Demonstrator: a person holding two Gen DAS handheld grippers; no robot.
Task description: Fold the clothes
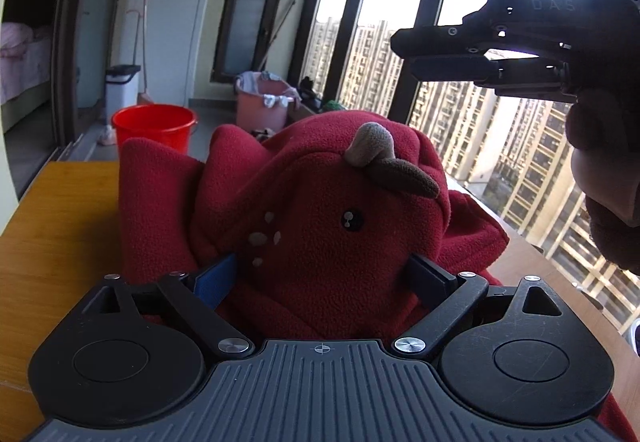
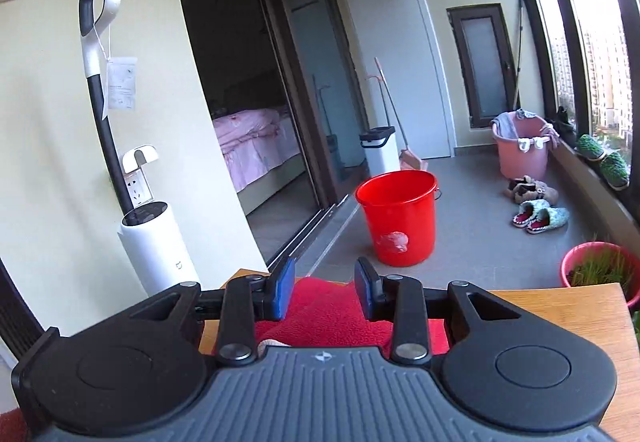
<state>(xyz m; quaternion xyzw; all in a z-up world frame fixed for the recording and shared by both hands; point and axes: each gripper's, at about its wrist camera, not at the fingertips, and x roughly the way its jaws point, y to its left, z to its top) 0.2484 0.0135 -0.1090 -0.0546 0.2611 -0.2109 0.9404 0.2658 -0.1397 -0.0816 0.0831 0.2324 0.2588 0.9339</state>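
Observation:
A red fleece garment (image 1: 320, 226) with an animal-face hood, a black eye and a brown horn, is bunched up on the wooden table (image 1: 52, 238). My left gripper (image 1: 324, 274) has its blue-padded fingers on either side of the hood and grips it. My right gripper (image 1: 440, 50) hovers in the air above and to the right of the garment, fingers close together. In the right wrist view my right gripper (image 2: 325, 290) is open and empty above the red fleece (image 2: 332, 318).
A red bucket (image 2: 396, 216) stands on the floor beyond the table's far edge. A pink tub (image 2: 522, 150), slippers (image 2: 542, 216) and a plant pot (image 2: 600, 272) are by the window. A white vacuum (image 2: 154, 242) stands at the left wall.

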